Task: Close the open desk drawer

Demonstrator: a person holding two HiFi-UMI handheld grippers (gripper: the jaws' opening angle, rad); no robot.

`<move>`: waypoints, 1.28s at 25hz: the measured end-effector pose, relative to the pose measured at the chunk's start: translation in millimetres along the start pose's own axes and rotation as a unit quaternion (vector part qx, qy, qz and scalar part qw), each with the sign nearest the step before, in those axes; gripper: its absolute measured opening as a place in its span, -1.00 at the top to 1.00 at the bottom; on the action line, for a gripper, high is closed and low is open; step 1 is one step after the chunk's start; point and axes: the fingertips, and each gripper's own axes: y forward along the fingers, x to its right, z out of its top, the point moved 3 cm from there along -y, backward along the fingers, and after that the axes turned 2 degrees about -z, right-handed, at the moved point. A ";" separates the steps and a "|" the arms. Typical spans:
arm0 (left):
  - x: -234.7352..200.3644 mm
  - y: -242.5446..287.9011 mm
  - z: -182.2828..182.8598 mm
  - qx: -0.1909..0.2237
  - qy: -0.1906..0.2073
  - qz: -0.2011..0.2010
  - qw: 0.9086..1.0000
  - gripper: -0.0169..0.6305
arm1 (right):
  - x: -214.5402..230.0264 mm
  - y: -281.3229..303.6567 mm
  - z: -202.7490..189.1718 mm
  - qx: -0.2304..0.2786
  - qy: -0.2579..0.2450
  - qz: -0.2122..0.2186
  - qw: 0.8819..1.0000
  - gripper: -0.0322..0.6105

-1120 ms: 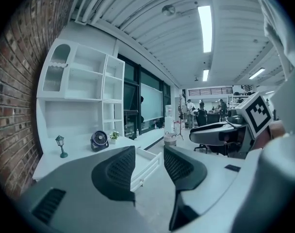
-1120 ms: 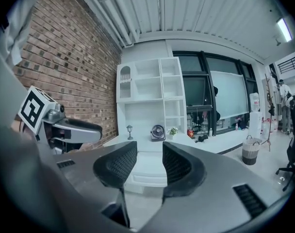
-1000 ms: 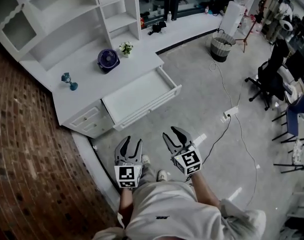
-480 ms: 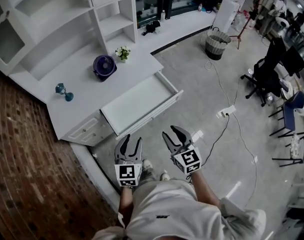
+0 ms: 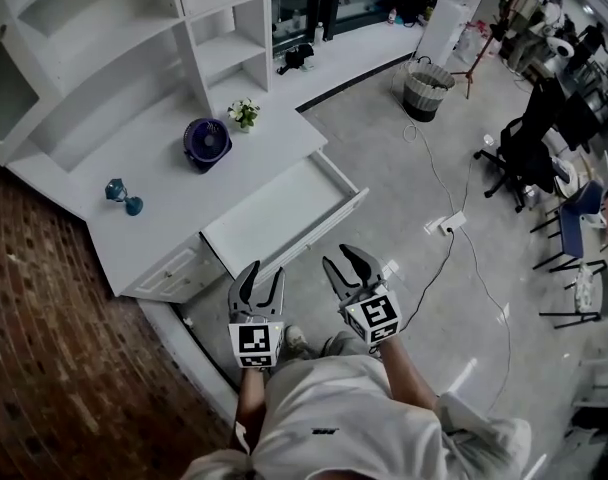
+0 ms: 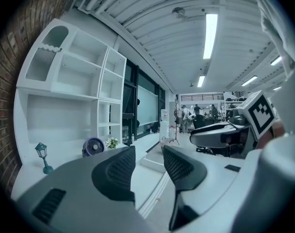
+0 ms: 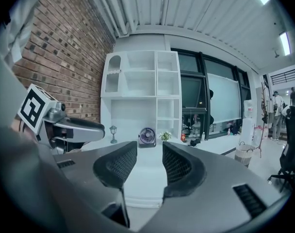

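**Desk nearer, drawer still out**
The white shelved desk (image 5: 174, 193) has come closer since a second ago, and its shallow white drawer (image 5: 284, 213) stands pulled well out from the desk's front. A push on one end alone could skew the drawer and jam it, and parted jaws could snag its rim. The left gripper (image 5: 261, 276) and right gripper (image 5: 342, 262) hover just short of the desk's drawer front, jaws a little apart, holding and touching nothing.

White desk drawer (image 5: 282, 211), pulled open
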 end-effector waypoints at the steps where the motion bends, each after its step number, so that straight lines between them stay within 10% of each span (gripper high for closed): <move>1: -3.3 3.5 0.0 0.001 0.000 0.000 1.000 0.35 | 0.1 4.3 3.2 0.001 0.001 0.000 1.000 0.44; 13: -16.3 56.1 6.9 0.008 0.007 0.024 1.000 0.36 | 34.7 49.8 10.7 0.008 0.000 0.027 1.000 0.45; 32: 2.0 174.4 -15.3 -0.035 -0.054 0.189 0.980 0.39 | 148.3 147.0 -23.7 -0.052 -0.020 0.198 0.979 0.44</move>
